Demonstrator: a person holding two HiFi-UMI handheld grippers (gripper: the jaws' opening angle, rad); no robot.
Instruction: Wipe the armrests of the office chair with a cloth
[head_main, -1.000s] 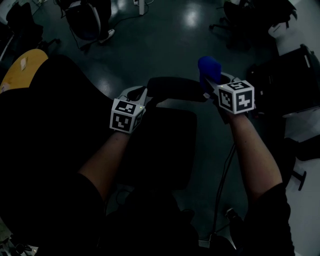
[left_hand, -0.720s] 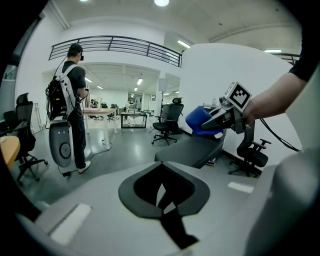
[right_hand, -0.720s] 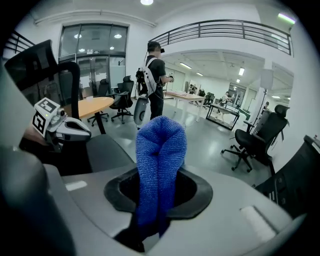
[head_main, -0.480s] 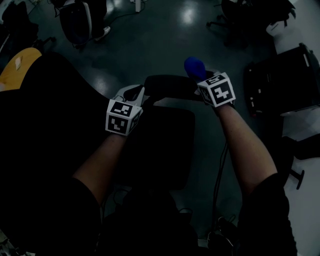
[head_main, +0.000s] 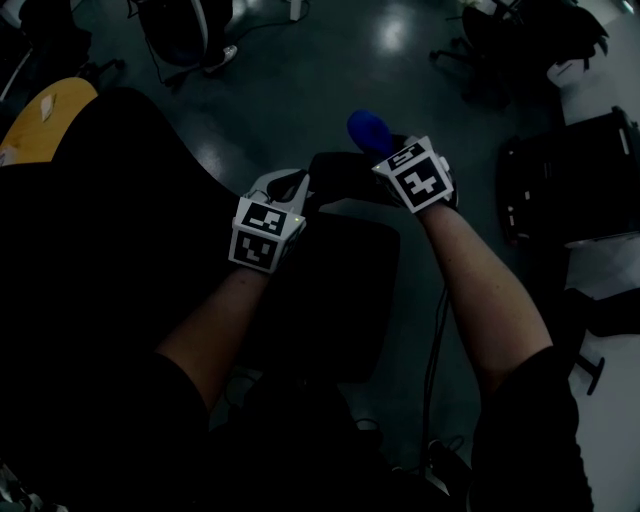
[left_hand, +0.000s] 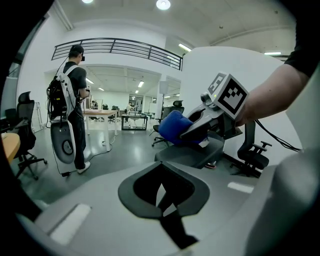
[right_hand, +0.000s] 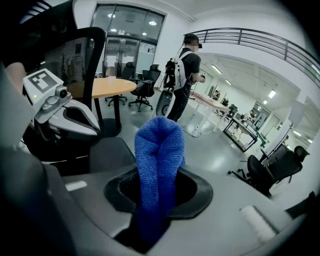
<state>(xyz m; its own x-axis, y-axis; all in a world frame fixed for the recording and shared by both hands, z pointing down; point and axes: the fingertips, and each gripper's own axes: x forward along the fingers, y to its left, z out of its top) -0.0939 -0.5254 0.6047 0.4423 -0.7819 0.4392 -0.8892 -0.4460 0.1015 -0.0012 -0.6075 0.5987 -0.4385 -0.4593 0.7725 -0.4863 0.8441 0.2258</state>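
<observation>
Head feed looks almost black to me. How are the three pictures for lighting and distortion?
Head view: heavily underexposed; the armrest melts into the dark chair, only the blue cloth and marker cubes stand out, with lamp glare on the floor. Left gripper view: bright, fisheye-bent, black corners. Right gripper view: equally bright, cloth weave sharp.

- You wear short black sleeves (head_main: 525, 420)
- Your left hand-held gripper (head_main: 296, 186) and right hand-held gripper (head_main: 385, 152) are grey, each with a white cube (head_main: 265, 232) of black square markers
- A dark cable (head_main: 432, 350) leaves the right one
</observation>
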